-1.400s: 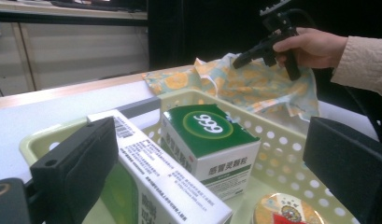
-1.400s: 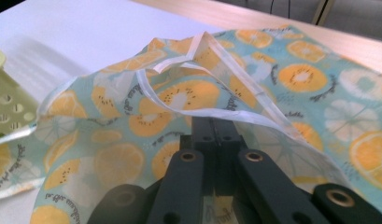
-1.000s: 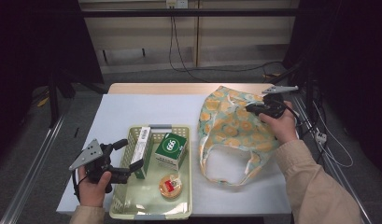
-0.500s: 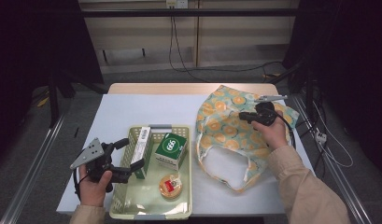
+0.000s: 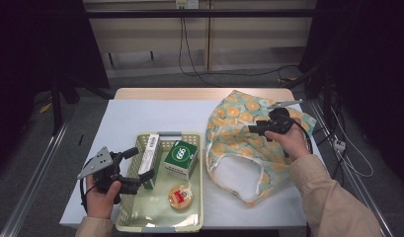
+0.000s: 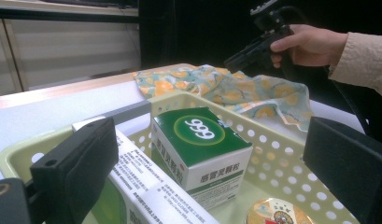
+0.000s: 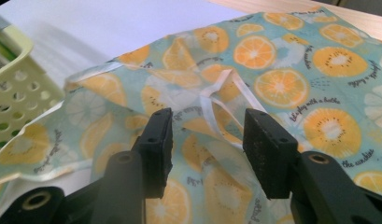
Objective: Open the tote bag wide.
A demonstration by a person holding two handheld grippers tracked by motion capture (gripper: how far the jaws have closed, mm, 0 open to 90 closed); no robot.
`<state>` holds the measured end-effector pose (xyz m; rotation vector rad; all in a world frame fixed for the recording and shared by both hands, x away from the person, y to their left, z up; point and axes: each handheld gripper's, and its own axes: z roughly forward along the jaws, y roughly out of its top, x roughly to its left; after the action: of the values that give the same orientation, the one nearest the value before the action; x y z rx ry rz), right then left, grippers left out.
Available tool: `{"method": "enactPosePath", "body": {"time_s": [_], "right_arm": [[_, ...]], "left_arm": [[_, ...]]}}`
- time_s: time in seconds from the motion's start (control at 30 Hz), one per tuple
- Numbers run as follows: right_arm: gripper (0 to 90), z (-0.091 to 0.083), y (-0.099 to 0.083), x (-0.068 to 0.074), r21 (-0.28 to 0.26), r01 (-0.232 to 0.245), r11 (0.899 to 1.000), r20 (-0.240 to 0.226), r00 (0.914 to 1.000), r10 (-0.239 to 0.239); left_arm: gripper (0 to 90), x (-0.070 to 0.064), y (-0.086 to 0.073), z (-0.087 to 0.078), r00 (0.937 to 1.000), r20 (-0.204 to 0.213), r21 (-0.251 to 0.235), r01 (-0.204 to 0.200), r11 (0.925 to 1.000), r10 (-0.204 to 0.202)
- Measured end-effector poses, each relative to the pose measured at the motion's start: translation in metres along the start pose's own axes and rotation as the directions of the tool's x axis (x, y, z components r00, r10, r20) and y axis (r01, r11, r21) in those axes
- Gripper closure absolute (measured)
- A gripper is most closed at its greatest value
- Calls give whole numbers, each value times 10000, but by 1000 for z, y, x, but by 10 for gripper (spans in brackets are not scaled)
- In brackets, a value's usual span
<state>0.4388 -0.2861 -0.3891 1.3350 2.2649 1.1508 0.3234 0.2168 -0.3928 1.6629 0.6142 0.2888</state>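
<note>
Fruit-print cloth bag (image 5: pixel 241 143): lies flat on the right half of the white table (image 5: pixel 140 116), mouth toward the person, just beside the pale yellow basket (image 5: pixel 194 217). Right gripper (image 5: pixel 254 129): held over the bag's upper part, jaws parted with a fold and white strap (image 7: pixel 216 95) of the fabric between them, nothing pinched. Left gripper (image 5: pixel 140 163): jaws spread wide at the basket's left side around the tall white-and-green box (image 5: pixel 150 154); green box (image 5: pixel 181 157) and round tin (image 5: pixel 180 196) also in the basket.
</note>
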Motion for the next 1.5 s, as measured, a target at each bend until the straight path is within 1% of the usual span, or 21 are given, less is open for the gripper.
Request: {"method": "enactPosePath", "body": {"time_s": [0.07,0.17,0.27,0.37,0.43,0.5,0.53,0.63,0.67,0.73,0.8,0.87,0.93,0.97,1.0,1.1,1.17,1.23,1.27,1.37,1.5], "right_arm": [[518,-1,-3,0,73,320,9995,91,9994,-320],[499,2,-14,-3,122,504,9987,47,9987,-504],[474,9,-30,-8,496,698,9963,50,9975,-702],[448,17,-47,-12,833,759,9936,138,9969,-773],[456,21,-57,-13,1054,826,9910,171,9962,-849],[470,23,-63,-14,1196,918,9886,364,9946,-967],[486,22,-65,-14,1095,936,9896,391,9944,-984],[593,21,-67,-16,1078,1127,9878,619,9909,-1198],[650,21,-67,-16,1105,1165,9870,752,9893,-1252],[759,21,-66,-17,1052,1106,9883,746,9901,-1188],[856,21,-66,-20,1036,913,9904,790,9919,-997],[891,22,-65,-21,1011,741,9921,692,9943,-813],[900,22,-62,-21,1133,642,9915,744,9946,-729],[900,21,-59,-20,1166,748,9904,838,9929,-849],[900,18,-55,-19,1058,798,9912,949,9914,-900],[900,4,-38,-20,280,481,9984,902,9947,-504],[900,-6,-26,-22,-158,376,9992,1013,9942,-358],[900,-15,-15,-24,-489,286,9984,1124,9934,-230],[900,-18,-11,-26,-645,215,9977,1159,9932,-139],[900,-25,-1,-28,-1018,76,9948,1237,9923,51],[900,-28,7,-30,-1217,58,9926,1333,9910,105]], "left_arm": [[30,0,0,1,10000,10,-5,20,10000,-20],[30,-1,-1,1,10000,31,25,31,10000,-31],[30,-1,-1,0,10000,14,19,24,10000,-24],[30,0,-2,0,10000,-15,29,34,10000,-34],[30,0,-3,0,10000,-30,38,50,10000,-49],[30,0,-2,0,10000,-13,66,37,10000,-37],[30,-1,-2,1,10000,-2,47,45,10000,-45],[30,-1,-2,2,10000,-13,64,24,10000,-23],[30,-1,-2,1,10000,14,67,20,10000,-20],[30,-1,-1,1,10000,-5,75,-3,10000,3],[30,-1,0,0,10000,-33,3,24,10000,-24],[30,-1,0,-1,10000,-31,6,-10,10000,10],[30,-1,1,-1,10000,-11,-5,16,10000,-16],[30,-1,2,0,10000,-5,1,27,10000,-27],[30,-1,2,-1,10000,38,43,26,10000,-26],[30,-3,5,1,9999,114,29,-17,10000,16],[30,-4,7,3,9998,185,44,-54,10000,53],[30,-5,9,4,9996,185,253,-210,9995,206],[30,-5,10,5,9996,219,269,-179,9995,173],[30,-4,13,4,9996,268,234,-78,9997,72],[30,0,18,2,9997,239,303,7,9995,-14]]}}
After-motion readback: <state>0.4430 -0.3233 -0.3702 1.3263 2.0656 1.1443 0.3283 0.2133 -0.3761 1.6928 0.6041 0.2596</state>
